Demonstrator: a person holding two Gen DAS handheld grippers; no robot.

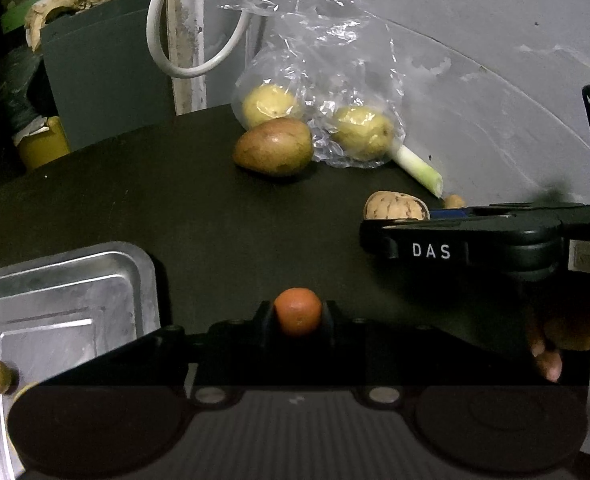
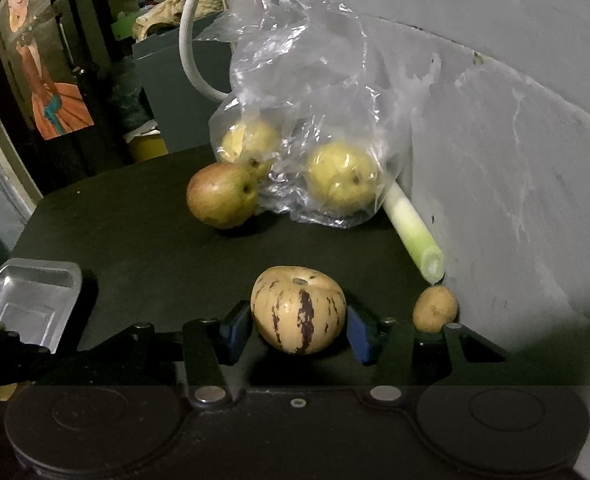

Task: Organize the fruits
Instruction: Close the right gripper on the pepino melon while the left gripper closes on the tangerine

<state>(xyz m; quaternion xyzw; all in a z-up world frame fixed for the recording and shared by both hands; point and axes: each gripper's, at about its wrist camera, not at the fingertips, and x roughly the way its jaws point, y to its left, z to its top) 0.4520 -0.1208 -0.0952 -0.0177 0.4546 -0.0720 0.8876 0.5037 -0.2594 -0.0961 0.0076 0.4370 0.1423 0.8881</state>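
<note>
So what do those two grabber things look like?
Both are black. The left gripper has chunky black fingers above a ribbed dark base with two round discs and silver screws. Seen from its side, the right gripper carries white letters, DAS. Up close, the right gripper has bright blue pads on thin black linkage bars. No sleeve shows, only fingertips.

The left gripper, a black two-finger tool, has its short jaws pinched in tight, pressing both sides of a small round orange fruit. The right gripper, same black build with blue pads, sits with its jaws spread wider on either side of a cream, purple-striped round fruit; can't tell if the pads actually touch it. In the left wrist view, fingertips of the person's hand curl round the right tool's handle.
</note>
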